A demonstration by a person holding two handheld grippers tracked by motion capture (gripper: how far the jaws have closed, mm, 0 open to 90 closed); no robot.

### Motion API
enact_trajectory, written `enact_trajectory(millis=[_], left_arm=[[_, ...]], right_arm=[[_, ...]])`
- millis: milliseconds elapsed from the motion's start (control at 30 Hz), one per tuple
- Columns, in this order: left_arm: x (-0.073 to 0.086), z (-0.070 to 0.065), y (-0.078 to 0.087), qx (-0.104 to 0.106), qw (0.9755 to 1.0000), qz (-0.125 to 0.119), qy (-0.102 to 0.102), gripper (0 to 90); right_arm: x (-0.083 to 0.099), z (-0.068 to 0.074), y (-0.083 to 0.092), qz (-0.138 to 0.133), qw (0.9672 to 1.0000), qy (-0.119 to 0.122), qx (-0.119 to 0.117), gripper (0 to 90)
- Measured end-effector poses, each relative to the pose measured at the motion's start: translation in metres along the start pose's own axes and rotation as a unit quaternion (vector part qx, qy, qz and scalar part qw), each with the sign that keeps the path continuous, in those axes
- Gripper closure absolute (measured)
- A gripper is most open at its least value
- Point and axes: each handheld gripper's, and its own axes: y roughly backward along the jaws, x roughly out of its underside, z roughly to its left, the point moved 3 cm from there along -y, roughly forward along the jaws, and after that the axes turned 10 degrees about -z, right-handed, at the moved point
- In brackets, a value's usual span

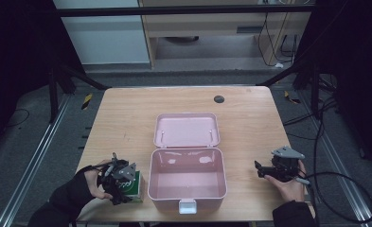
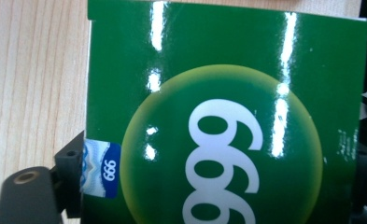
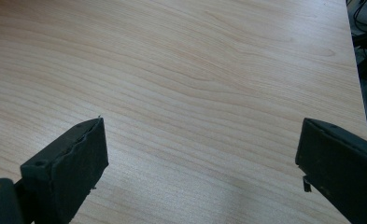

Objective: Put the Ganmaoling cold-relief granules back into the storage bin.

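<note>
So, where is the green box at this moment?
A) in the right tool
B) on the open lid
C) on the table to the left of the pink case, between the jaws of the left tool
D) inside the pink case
C: the green box stands on the table beside the pink case, with the left tool around it.

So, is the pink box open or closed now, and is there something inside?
Open and empty: the pink box has its lid folded back flat on the table, and its bare pink floor shows.

Dim surroundings, perhaps overhead glare streaks.
</note>
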Motion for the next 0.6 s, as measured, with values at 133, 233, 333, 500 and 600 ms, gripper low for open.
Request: enact_trajectory(millis=[133,233,333,500,600], left_arm=[[0.000,-0.002,0.002,-0.003,1.0000,0.002,0.004,14.0],[-0.004,-0.004,0.005,0.000,1.0000,0.004,0.002,14.2],[-0.011,-0.005,0.010,0.001,1.0000,0.004,-0.007,14.2],[-0.027,-0.011,0.022,0.000,0.9999,-0.001,-0.015,14.3],[-0.035,-0.015,0.028,0.005,0.9998,-0.003,-0.018,14.3]], right_arm=[[0.000,0.000,0.000,0.000,1.0000,0.000,-0.001,2.9],[0.000,0.000,0.000,0.000,1.0000,-0.001,-0.001,2.9],[0.000,0.000,0.000,-0.001,1.0000,0.001,-0.001,3.0],[0.000,-0.001,0.000,-0.001,1.0000,0.000,-0.002,3.0],[0.000,0.000,0.000,-0.001,1.0000,0.000,-0.003,3.1]])
